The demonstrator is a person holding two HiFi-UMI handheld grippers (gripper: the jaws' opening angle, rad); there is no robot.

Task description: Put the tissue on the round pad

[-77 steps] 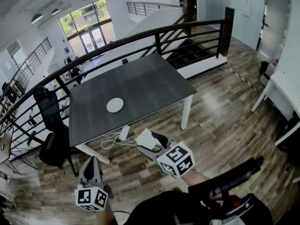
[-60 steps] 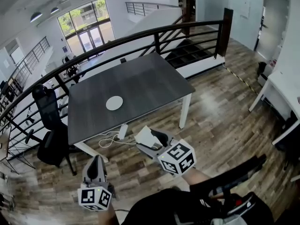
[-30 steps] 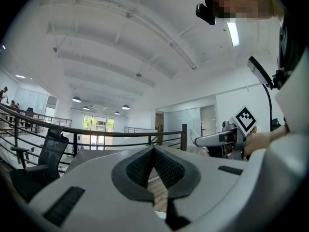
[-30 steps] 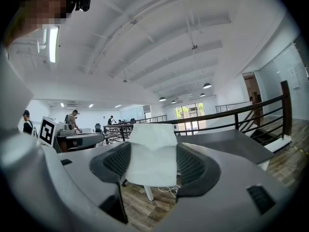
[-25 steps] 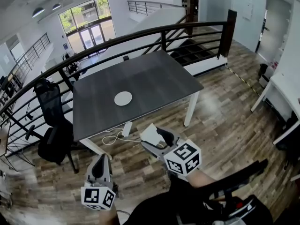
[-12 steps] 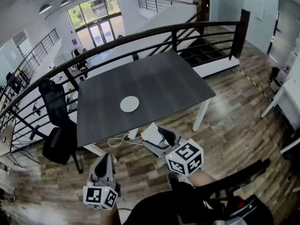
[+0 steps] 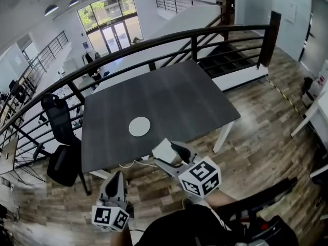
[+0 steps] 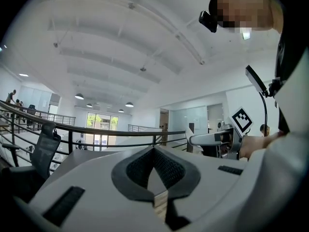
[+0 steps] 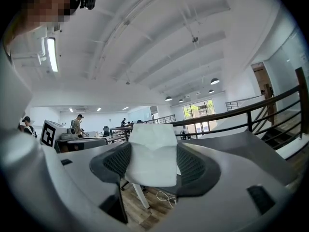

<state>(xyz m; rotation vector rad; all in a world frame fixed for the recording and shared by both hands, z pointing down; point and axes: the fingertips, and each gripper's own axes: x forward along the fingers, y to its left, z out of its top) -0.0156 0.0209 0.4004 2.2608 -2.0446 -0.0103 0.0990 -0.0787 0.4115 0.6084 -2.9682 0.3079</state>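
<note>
A white folded tissue [image 7: 164,150] [image 9: 152,154] is clamped between the jaws of my right gripper [image 7: 171,155] [image 9: 153,166], held in the air just in front of the near edge of the dark table [image 7: 169,94]. The white round pad [image 7: 139,126] lies on that table, left of centre and near the front edge, a short way beyond and left of the tissue. My left gripper [image 7: 115,182] [image 8: 154,175] hangs lower left, over the wood floor, its jaws closed together with nothing between them.
A black railing [image 7: 154,42] curves behind the table. A black office chair [image 7: 61,137] stands at the table's left side. White cables [image 7: 134,163] lie on the floor under the table's front edge. Another white table's corner [image 7: 320,106] shows at the right edge.
The view has drawn closer to the table. The right gripper with the tissue now sits at the table's front edge, nearer the round pad. The left gripper stays low and shut.
</note>
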